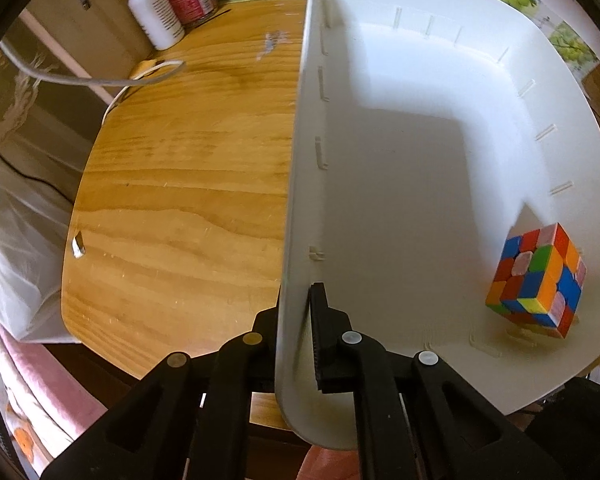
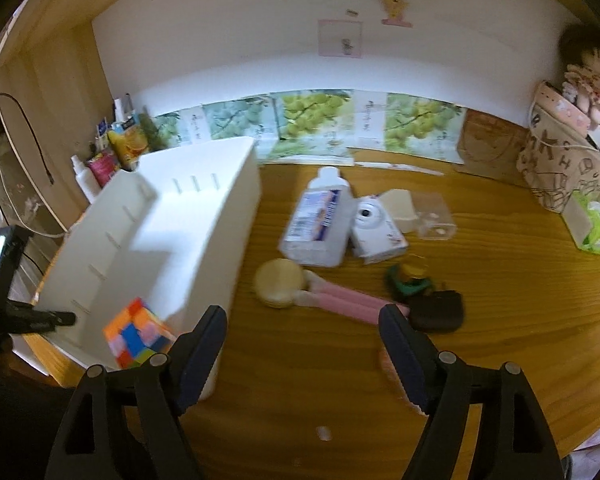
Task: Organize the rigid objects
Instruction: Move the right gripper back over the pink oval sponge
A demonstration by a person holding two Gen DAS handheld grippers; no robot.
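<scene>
My left gripper [image 1: 300, 320] is clamped on the white bin's [image 1: 400, 168] near wall, cube [image 1: 536, 280] inside, while my right gripper [image 2: 304, 344], jaws spread and empty, faces the brush [image 2: 300, 286] just ahead, handle running right, nearer this hand.

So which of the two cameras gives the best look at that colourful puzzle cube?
The left wrist view: the Rubik's cube sits sharp and whole inside the white bin. The right wrist view shows it blurred, partly behind a finger.

2 black plastic tools [image 1: 296, 316] [image 2: 302, 344], ridged finger pads, round silver rivets on the linkages.
</scene>
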